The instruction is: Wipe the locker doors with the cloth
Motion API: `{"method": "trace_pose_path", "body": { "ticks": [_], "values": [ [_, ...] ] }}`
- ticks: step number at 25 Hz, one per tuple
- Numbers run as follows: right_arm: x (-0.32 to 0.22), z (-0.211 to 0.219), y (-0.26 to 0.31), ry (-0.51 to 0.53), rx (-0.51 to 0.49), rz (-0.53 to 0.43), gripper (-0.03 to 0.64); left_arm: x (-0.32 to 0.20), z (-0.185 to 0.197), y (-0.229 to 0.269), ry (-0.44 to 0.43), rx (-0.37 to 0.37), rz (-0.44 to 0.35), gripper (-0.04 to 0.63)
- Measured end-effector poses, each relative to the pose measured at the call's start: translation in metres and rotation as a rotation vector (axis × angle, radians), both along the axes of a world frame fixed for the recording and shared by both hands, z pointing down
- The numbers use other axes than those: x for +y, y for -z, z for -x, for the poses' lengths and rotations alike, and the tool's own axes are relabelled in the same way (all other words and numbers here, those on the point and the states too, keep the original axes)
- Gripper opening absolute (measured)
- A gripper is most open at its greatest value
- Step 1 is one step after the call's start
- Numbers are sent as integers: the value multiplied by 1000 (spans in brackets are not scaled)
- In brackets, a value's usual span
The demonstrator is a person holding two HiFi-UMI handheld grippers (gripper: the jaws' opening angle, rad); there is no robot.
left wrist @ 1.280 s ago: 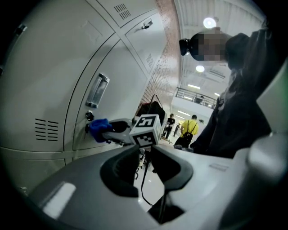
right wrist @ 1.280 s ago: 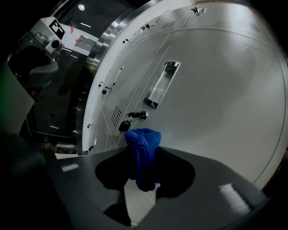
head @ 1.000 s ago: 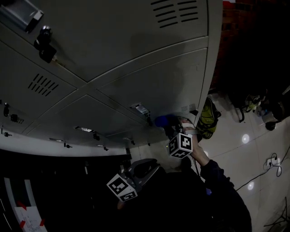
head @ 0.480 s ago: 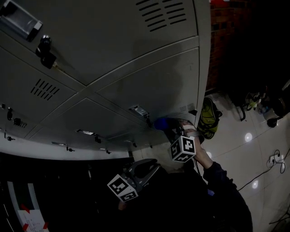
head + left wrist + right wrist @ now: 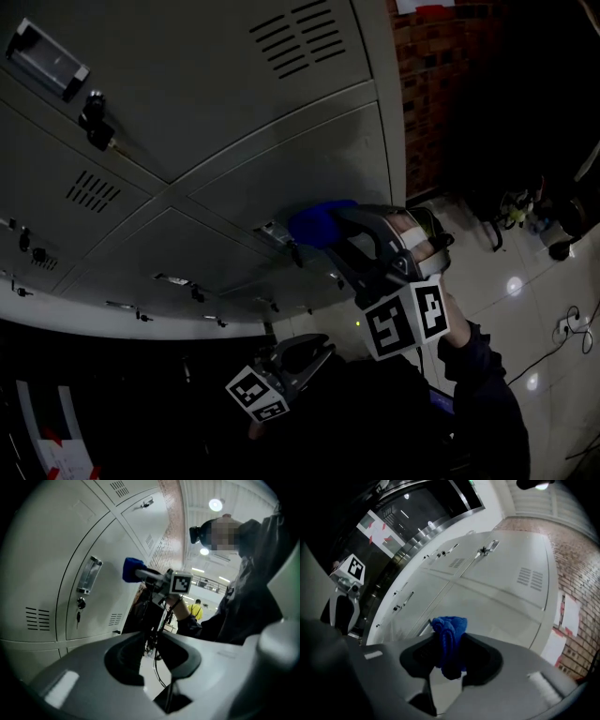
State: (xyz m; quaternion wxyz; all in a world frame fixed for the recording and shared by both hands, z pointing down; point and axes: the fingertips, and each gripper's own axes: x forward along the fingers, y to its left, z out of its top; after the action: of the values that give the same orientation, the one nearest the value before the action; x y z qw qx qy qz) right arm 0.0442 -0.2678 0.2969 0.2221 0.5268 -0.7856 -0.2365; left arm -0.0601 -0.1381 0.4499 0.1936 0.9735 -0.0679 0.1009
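Blue cloth (image 5: 449,634) pinched between right gripper (image 5: 450,662) jaws at frame centre, near grey locker doors (image 5: 234,178), contact unclear in dim light, left gripper (image 5: 150,657) jaws apart, empty, lower frame

- the lockers (image 5: 187,122) fill the upper left of the head view, and a brick wall (image 5: 427,103) stands just right of their end column.
- the right gripper (image 5: 326,228) is up at the end column's doors, with the cloth (image 5: 317,223) pinched between its jaws and sticking out ahead of them.
- the cloth sits just right of a door handle (image 5: 274,230); whether it touches the door cannot be told.
- the left gripper (image 5: 302,351) hangs below and left of the right one, well apart from the doors, with nothing between its parted jaws.
- the floor (image 5: 525,300) lies at lower right, with a cable (image 5: 553,347) on it.
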Motion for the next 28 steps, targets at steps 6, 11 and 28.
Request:
{"method": "trace_pose_path", "body": {
  "ticks": [6, 11, 28],
  "values": [
    [-2, -30, 80, -44, -2, -162, 129, 3, -10, 2, -6, -12, -11, 72],
    [-16, -39, 102, -93, 44, -227, 129, 5, -15, 2, -7, -20, -10, 72],
    [-29, -29, 5, -85, 58, -86, 129, 2, -28, -5, -23, -26, 23, 72]
  ]
}}
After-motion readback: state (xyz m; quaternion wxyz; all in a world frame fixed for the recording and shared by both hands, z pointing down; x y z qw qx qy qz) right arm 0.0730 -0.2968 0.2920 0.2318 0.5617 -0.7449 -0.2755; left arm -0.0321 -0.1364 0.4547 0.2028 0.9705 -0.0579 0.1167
